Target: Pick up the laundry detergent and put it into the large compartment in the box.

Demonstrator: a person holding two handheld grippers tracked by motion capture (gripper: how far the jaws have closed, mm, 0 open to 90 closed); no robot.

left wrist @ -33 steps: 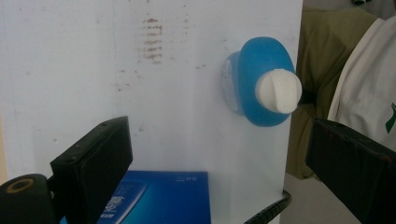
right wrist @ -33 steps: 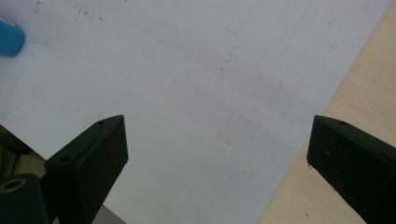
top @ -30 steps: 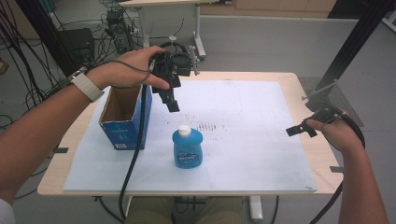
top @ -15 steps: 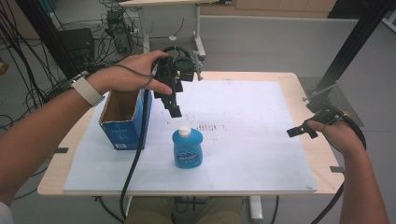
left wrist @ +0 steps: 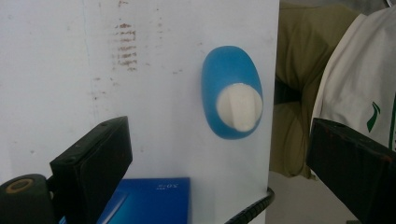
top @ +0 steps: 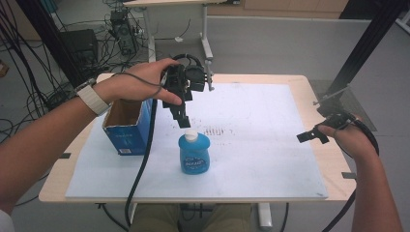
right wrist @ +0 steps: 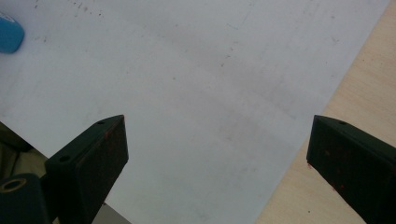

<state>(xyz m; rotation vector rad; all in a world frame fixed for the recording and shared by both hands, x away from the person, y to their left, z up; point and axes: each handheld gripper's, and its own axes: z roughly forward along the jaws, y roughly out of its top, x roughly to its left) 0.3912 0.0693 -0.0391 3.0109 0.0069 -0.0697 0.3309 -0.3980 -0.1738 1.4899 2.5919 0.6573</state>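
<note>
Your left gripper hung in the air above the table, pointed downward, with its jaws spread wide and nothing between them. In the left gripper view the two black jaws stood far apart at either side of the frame, and the blue bottle lay in the gap between them, seen from above and not touched by either jaw. Your left hand gripped the tool from behind, and its cable trailed down past the front edge of the table.

The blue bottle stood upright on the white mat, its white cap just below the jaw tips in the high view. It sat near the front of the mat, left of centre. The blue carton stood open-topped just to the left of the bottle, apart from it, at the mat's left edge.

Your right gripper was held low at the right edge of the mat, well apart from the bottle, pointing inward. In the right gripper view its jaws were likewise wide and empty, looking down on bare mat and the wooden table edge. A corner of the bottle showed at the upper left of that view.
</note>
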